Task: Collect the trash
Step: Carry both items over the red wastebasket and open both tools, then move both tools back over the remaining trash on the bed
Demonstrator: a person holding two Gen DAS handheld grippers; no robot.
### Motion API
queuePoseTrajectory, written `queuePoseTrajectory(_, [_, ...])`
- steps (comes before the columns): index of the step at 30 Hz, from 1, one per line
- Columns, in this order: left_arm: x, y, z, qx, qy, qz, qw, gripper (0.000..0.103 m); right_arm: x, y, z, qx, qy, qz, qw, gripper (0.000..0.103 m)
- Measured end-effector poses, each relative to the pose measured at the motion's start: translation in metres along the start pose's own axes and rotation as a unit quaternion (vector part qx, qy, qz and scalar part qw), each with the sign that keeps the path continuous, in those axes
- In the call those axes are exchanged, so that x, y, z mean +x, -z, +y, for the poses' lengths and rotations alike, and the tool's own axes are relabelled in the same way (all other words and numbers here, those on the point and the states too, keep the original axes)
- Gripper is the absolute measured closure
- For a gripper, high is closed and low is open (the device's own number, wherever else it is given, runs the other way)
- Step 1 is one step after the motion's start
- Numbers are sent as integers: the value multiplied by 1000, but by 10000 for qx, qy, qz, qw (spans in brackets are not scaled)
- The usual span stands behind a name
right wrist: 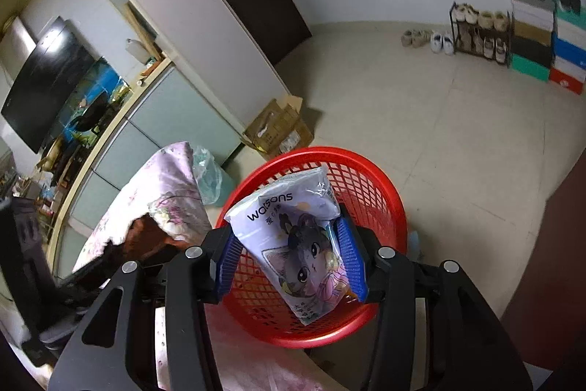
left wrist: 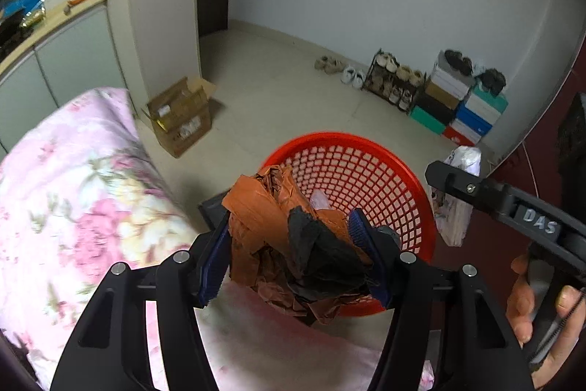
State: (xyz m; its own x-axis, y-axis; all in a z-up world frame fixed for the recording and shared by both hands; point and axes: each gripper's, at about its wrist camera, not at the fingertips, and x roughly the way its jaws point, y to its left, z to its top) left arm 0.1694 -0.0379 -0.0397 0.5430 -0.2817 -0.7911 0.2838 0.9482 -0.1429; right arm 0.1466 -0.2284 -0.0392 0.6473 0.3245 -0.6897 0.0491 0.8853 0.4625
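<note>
Pale floor tiles surround a red mesh basket [left wrist: 366, 178] standing beside a bed with a pink floral cover [left wrist: 73, 193]. Above the basket's near rim, the left gripper [left wrist: 293, 255] pinches a crumpled wad of orange and black wrapper [left wrist: 278, 229] between its blue pads. Over the same basket, the right gripper [right wrist: 289, 259] clamps a white Watsons packet [right wrist: 293, 229] printed with a cartoon cat.

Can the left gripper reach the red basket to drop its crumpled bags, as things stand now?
Probably yes: the left gripper, shut on the crumpled bags, hangs near the red basket, whose open top has nothing across it.
</note>
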Motion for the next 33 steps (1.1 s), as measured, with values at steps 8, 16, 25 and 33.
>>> queuePoseTrajectory(8, [54, 3, -14, -6, 36, 512, 9987, 42, 23, -8, -12, 374, -191, 311, 9986, 45])
queuePoseTrajectory(16, [65, 8, -21, 51, 156, 631, 9979, 28, 23, -9, -25, 797, -309, 419, 9955, 31])
queuePoseTrajectory(25, [28, 6, -14, 44, -34, 249, 9997, 16, -4, -10, -26, 778, -325, 106, 9964, 31])
queuePoseTrajectory(33, [-32, 14, 7, -37, -379, -342, 9987, 16, -25, -2, 2, 129, -101, -328, 9993, 31])
